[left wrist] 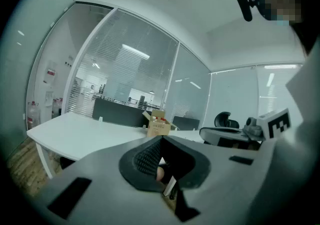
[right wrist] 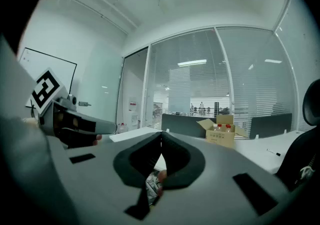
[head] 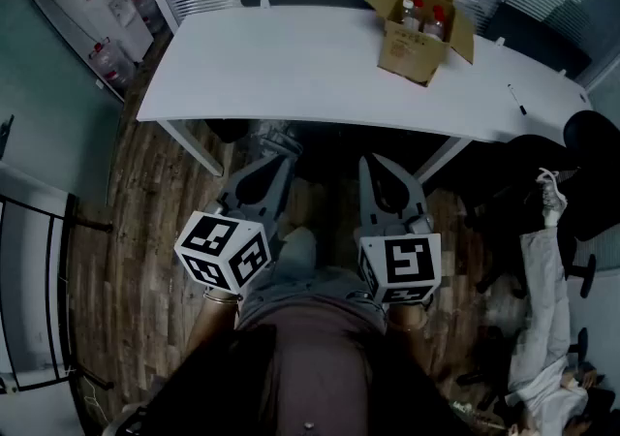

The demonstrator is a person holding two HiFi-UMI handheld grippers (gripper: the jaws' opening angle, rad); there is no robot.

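Cardboard box point(head: 418, 25) stands far right on the white surface point(head: 271, 66), well ahead of both grippers. The right gripper point(head: 376, 171) is nearer it than the left gripper point(head: 274, 165). Both have jaws together, empty.

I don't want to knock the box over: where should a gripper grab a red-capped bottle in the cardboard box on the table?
Take the bottle by its neck, probably straight down from above. It stands upright in the open box, whose walls and flaps shield its sides; only the top shows free.
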